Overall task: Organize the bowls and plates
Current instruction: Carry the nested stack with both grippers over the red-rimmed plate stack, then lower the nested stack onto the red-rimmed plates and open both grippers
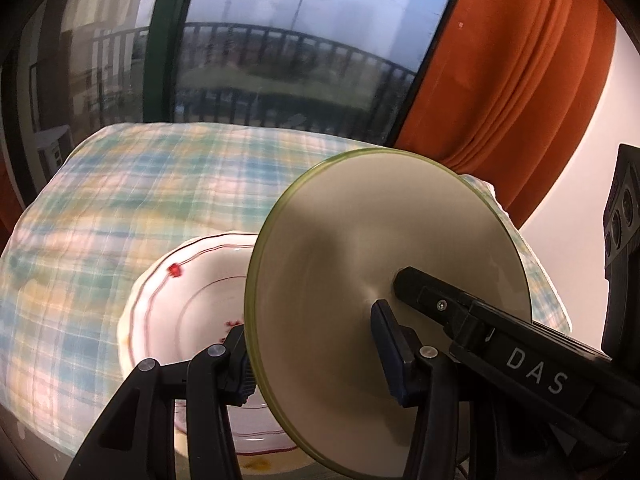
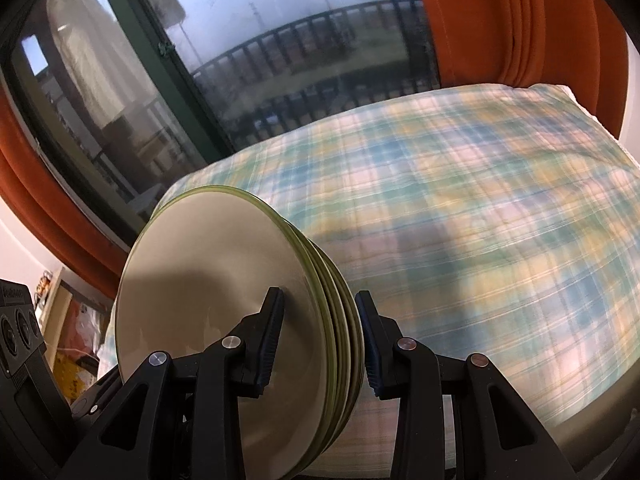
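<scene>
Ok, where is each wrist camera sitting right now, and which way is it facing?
Left wrist: on the left gripper, angled down across the plaid cloth toward the window; its fingers clamp the plate stack, a finger of the right gripper reaches in.
Right wrist: on the right gripper, same downward heading; its fingers clamp the stack.
Shared: stack, cloth, window, orange curtain; no hand shows.

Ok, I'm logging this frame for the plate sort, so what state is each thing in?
Green plates: stacked, held on edge, off the cloth.
White plate: behind the green stack, by the left gripper; whether it is held is hidden.
Left gripper: astride the stack's edge.
Right gripper: shut on the green plates.
Checked cloth: spread flat, bare where it shows.
Window: closed.
Orange curtain: drawn aside.
</scene>
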The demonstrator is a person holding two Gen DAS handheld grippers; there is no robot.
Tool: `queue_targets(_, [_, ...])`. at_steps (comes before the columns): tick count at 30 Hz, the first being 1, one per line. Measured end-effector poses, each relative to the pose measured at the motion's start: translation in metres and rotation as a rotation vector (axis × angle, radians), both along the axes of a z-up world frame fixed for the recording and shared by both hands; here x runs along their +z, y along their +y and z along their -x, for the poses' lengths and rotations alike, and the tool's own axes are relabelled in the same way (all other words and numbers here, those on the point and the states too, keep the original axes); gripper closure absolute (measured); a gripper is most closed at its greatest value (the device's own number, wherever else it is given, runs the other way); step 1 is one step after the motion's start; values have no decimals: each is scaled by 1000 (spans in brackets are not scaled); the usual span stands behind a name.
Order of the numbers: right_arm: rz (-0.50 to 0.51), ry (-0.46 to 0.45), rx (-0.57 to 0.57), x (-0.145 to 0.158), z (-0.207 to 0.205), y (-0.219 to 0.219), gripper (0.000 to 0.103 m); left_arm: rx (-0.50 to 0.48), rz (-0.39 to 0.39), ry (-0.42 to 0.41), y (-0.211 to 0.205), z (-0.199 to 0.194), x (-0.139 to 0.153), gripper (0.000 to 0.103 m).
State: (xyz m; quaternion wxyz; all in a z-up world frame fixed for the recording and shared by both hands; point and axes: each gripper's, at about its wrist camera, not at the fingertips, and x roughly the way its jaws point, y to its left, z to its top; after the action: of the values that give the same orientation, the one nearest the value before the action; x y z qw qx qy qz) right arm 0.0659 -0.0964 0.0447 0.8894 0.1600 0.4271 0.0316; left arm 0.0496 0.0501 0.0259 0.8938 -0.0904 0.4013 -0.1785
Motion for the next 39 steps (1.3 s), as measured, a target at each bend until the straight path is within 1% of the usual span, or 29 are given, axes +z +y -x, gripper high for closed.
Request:
queue_targets(7, [16, 38, 37, -10, -11, 34, 63, 39, 16, 35, 34, 1, -10, 54])
queue_targets(12, [16, 70, 64, -18, -18, 55, 63, 62, 12, 63, 52, 0, -16, 54])
queue_targets(17, [9, 95, 80, -27, -25, 66, 64, 69, 5, 84, 63, -5, -21, 54])
queue_targets(23, [-1, 122, 61, -33, -34, 71, 64, 59, 7, 109, 64, -15, -27, 54])
queue_targets(32, [-4, 126, 33, -36, -46, 70, 64, 39, -14, 85, 60, -29, -26, 54])
queue_targets(39, [-45, 132, -15, -40, -45, 53, 64, -2, -56, 59, 45, -33, -24, 53])
